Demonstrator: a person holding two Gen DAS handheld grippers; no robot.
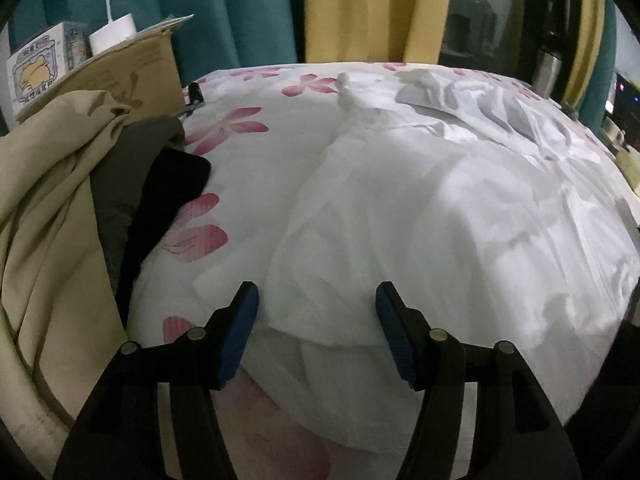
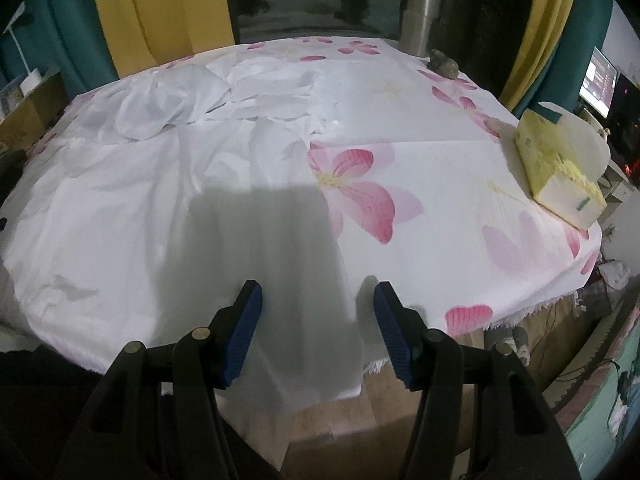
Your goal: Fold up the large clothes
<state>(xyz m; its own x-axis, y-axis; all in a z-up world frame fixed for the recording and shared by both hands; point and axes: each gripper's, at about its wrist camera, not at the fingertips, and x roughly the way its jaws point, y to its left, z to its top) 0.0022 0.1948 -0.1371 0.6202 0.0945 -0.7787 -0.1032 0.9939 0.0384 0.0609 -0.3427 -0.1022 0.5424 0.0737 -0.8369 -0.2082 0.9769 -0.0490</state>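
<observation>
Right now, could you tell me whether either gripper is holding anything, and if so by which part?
Nothing is held. The left gripper and right gripper both stand open above the white garment, pads clear of the cloth.

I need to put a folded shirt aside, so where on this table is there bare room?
Free: the flowered tablecloth between the white garment and the tissue box. Crowded: the left edge, with piled clothes, and the far corner by the steel tumbler.
</observation>
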